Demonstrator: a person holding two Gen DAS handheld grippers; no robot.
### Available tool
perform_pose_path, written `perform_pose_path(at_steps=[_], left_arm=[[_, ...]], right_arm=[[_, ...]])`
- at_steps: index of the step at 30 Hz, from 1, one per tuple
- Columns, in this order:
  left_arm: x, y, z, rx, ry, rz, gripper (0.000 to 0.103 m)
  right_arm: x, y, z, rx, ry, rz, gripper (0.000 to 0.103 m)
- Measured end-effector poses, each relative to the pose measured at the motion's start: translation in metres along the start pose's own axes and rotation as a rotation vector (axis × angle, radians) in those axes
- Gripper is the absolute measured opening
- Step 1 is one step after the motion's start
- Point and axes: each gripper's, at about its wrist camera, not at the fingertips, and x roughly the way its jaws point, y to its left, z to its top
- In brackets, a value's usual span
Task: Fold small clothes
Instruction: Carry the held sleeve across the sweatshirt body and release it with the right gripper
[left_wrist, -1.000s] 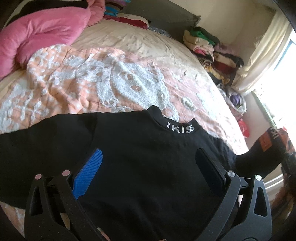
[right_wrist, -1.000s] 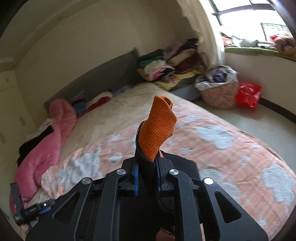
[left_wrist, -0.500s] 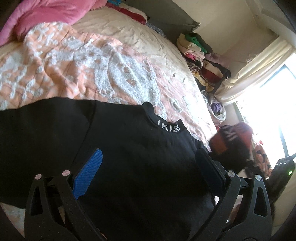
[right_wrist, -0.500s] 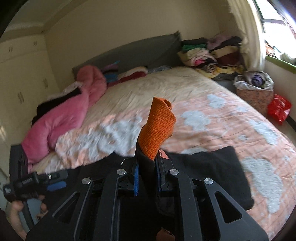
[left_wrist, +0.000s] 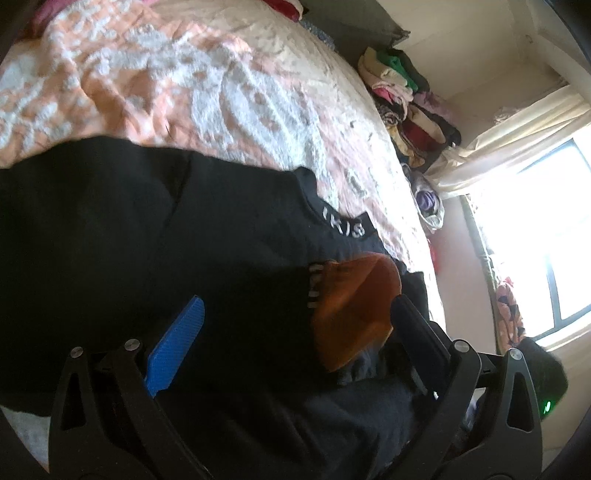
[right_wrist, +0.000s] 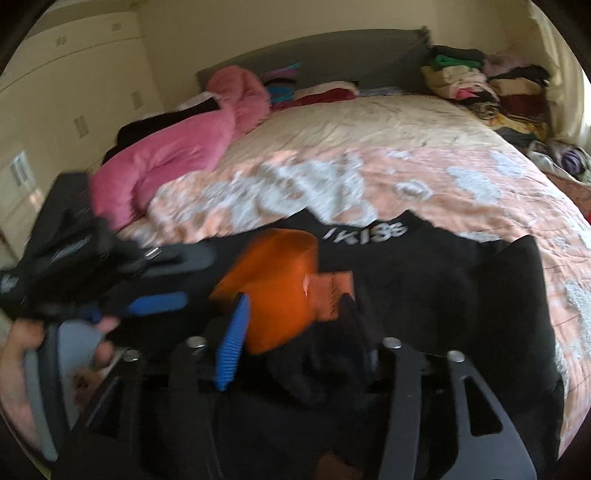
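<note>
A black sweatshirt (left_wrist: 184, 236) with white collar lettering lies flat on the peach and white bedspread; it also shows in the right wrist view (right_wrist: 443, 280). Its sleeve with the orange cuff (left_wrist: 354, 310) is folded across the body and lies on it. My left gripper (left_wrist: 295, 314) is open just above the sweatshirt, the cuff beside its right finger. My right gripper (right_wrist: 299, 321) is open, with the orange cuff (right_wrist: 273, 288) lying loose between its fingers. The left gripper (right_wrist: 110, 284) and the hand holding it show at the left of the right wrist view.
The bedspread (right_wrist: 406, 177) stretches beyond the collar. A pink fluffy garment (right_wrist: 177, 155) lies at the bed's far left. A pile of folded clothes (right_wrist: 480, 85) sits at the far right corner by the curtain. A grey headboard (right_wrist: 332, 55) backs the bed.
My right gripper carried the orange cuff leftward over the sweatshirt's body, lowered it and opened, so the sleeve now lies folded across. My left gripper stayed open and tilted toward the window.
</note>
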Motion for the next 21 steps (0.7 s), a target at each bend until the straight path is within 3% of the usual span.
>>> perform_pose_path(at_steps=[4, 7, 8, 9, 10, 13, 14, 15, 18, 21], left_arm=[[0.006, -0.002, -0.003, 0.031, 0.009, 0.041, 0.095], [0.013, -0.006, -0.008, 0.078, 0.009, 0.110, 0.089], [0.017, -0.009, -0.010, 0.097, 0.010, 0.135, 0.076], [0.020, -0.010, -0.012, 0.104, 0.014, 0.140, 0.051], [0.024, -0.012, -0.014, 0.110, 0.026, 0.126, 0.040], [0.033, -0.018, -0.021, 0.155, 0.032, 0.169, 0.031], [0.033, -0.021, -0.023, 0.177, 0.021, 0.190, 0.015], [0.032, -0.023, -0.024, 0.184, 0.014, 0.193, 0.010], [0.013, -0.032, -0.021, 0.200, -0.043, 0.129, 0.007], [-0.018, -0.048, -0.019, 0.249, -0.134, 0.111, 0.007]], right_arm=[[-0.014, 0.003, -0.014, -0.014, 0.011, 0.040, 0.056], [-0.028, -0.010, -0.019, 0.029, -0.006, 0.033, 0.056], [-0.034, -0.017, -0.020, 0.055, -0.013, 0.026, 0.056], [-0.038, -0.023, -0.020, 0.074, -0.020, 0.017, 0.057], [-0.044, -0.031, -0.021, 0.099, -0.030, 0.002, 0.057], [-0.058, -0.050, -0.024, 0.157, -0.061, -0.033, 0.057], [-0.062, -0.055, -0.024, 0.174, -0.068, -0.038, 0.057], [-0.067, -0.061, -0.025, 0.194, -0.076, -0.048, 0.057], [-0.078, -0.078, -0.029, 0.235, -0.095, -0.091, 0.056], [-0.085, -0.095, -0.030, 0.264, -0.107, -0.146, 0.056]])
